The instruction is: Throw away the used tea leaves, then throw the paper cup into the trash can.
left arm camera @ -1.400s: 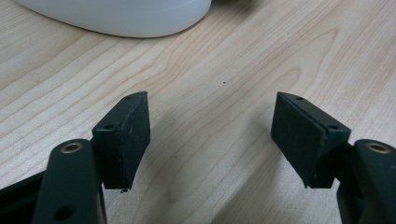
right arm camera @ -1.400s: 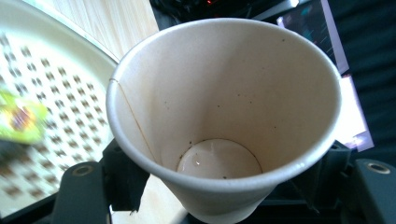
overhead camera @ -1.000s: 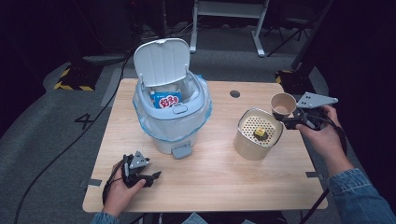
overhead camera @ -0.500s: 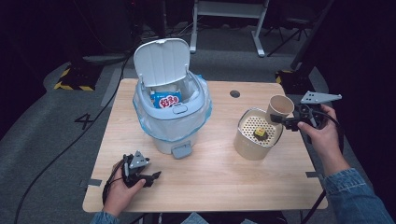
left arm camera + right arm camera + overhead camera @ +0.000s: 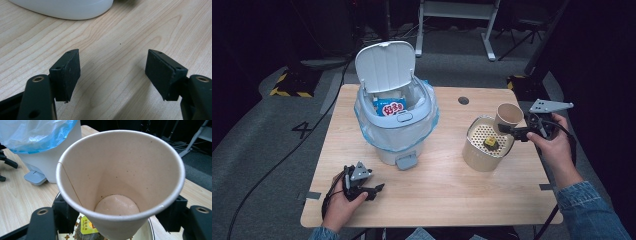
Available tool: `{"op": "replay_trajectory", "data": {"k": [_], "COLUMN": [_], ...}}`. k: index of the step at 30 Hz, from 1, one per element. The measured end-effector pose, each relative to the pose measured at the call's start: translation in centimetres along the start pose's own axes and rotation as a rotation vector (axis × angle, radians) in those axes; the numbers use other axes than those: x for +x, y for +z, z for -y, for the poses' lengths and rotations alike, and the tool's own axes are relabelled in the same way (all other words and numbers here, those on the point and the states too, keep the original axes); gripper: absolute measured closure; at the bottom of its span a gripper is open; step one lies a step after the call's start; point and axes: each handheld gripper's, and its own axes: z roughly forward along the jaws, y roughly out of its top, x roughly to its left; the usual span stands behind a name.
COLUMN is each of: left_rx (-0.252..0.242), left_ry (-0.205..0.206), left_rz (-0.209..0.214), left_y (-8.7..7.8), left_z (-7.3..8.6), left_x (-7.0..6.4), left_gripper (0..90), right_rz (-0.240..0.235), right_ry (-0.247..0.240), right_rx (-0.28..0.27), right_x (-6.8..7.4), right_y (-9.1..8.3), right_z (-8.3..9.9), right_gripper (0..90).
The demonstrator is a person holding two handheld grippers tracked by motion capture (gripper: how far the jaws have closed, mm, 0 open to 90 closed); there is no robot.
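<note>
The right hand-held gripper (image 5: 515, 131) clamps the emptied paper cup (image 5: 507, 118) over the strainer tub (image 5: 477, 156), so next it likely carries it to the open bin (image 5: 395, 131), while the left hand-held gripper (image 5: 373, 190) rests wide open on the bench (image 5: 452, 190).

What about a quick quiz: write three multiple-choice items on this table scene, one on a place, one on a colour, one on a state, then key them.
1. Where is the paper cup?
A. inside the bin
B. held above the perforated container
C. lying on the floor

2. What colour is the liner bag in the bin?
A. blue
B. red
C. black

3. How is the left claw?
A. shut on the cup
B. shut on a tea bag
C. open, holding nothing

Answers:
1 B: the right claw grips the cup over the container's rim.
2 A: the bag folded over the bin's edge is translucent blue.
3 C: the left gripper view shows its jaws apart over bare wood.
</note>
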Motion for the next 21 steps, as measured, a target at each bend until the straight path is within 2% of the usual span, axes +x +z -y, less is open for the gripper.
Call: {"op": "replay_trajectory", "data": {"k": [5,13,19,21], "left_rx": [0.000,0.000,0.000,0.000], "left_ry": [0.001,0.000,0.000,0.000], "left_rz": [0.000,0.001,0.000,0.000], "left_y": [0.0,0.0,0.0,0.0], "left_z": [0.0,0.0,0.0,0.0], "left_x": [0.0,0.0,0.0,0.0], "left_gripper": [28.8,28.8,28.8,28.7], "right_rz": [0.005,-0.014,-0.048,-0.066], "right_ry": [-0.002,0.005,0.002,0.002], "right_rx": [-0.005,-0.015,-0.038,-0.028], "right_x": [0.0,0.2,0.4,0.5], "right_y": [-0.2,-0.3,-0.1,0.0], "right_z": [0.0,-0.1,-1.2,-1.8], "right_gripper": [30.1,30.1,30.1,30.2]}}
